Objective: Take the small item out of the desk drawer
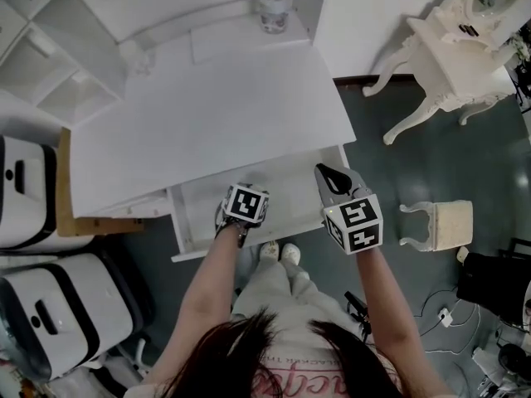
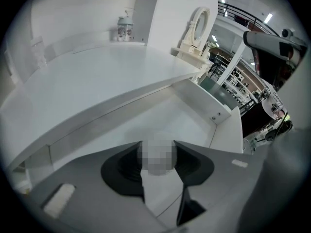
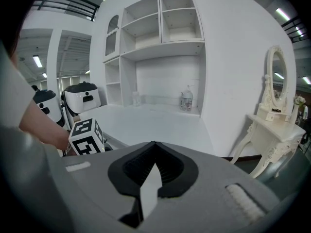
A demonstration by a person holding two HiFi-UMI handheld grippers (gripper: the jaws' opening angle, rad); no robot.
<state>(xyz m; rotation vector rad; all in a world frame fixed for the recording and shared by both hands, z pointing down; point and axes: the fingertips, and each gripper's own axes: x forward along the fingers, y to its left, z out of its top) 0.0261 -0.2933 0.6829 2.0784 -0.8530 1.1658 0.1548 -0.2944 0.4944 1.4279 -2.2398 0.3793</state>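
The worktop and the drawer are white board, smooth and matt. The floor is dark and glossy. The left tool and the right tool are matt grey plastic with black ribbed pads. The small item in the left tool's pads is too blurred to tell.

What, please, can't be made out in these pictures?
- Item between the left fingers: a mosaic patch covers it in the left gripper view, and the cube hides it in the head view.
- Drawer: the left forearm covers part of its front in the head view.
- Bottle on the desk: its label is too small to read in any view.
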